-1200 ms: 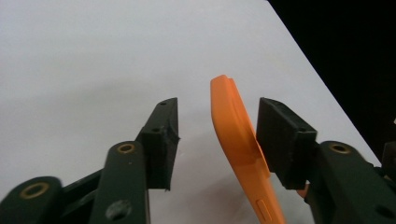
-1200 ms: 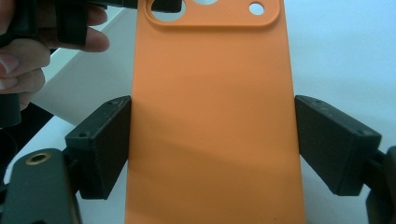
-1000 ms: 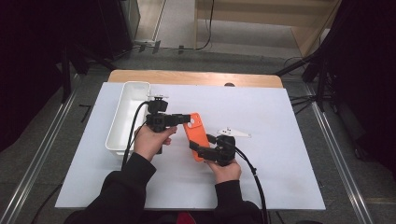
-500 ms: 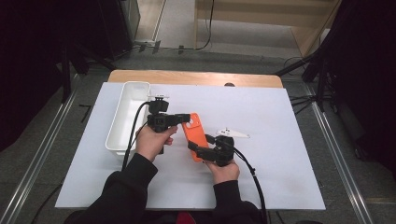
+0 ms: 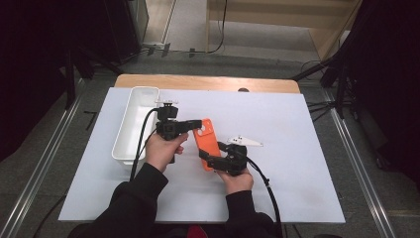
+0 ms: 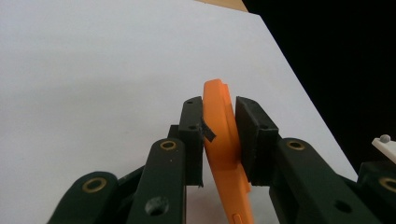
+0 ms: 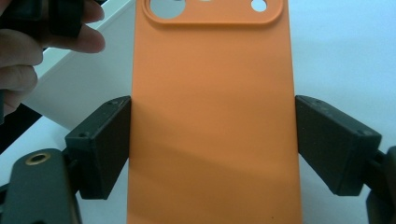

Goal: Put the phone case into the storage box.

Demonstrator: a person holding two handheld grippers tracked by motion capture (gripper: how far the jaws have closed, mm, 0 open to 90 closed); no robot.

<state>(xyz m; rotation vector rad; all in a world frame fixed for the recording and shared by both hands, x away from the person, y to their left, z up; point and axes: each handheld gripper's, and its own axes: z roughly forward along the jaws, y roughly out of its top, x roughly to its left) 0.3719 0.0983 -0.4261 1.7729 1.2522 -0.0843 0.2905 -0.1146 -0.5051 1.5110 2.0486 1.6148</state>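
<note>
Item: orange phone case (image 5: 206, 142), lifted off the white table (image 5: 297, 163), centre, just right of the white tray (image 5: 136, 121).
Left gripper (image 6: 219, 140): fingers (image 6: 192, 135) pinched on the case's thin camera end, front and back.
Right gripper (image 7: 212, 149): fingers (image 7: 100, 144) span the lower width; left pad touching the long edge, right pad seemingly just clear.
Judged purpose: a two-point hold, one end steadied while the other is worked or passed over.

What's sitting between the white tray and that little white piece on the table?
In the high view, between the tray and the white piece is the orange phone case, held by the left gripper and right gripper.
</note>
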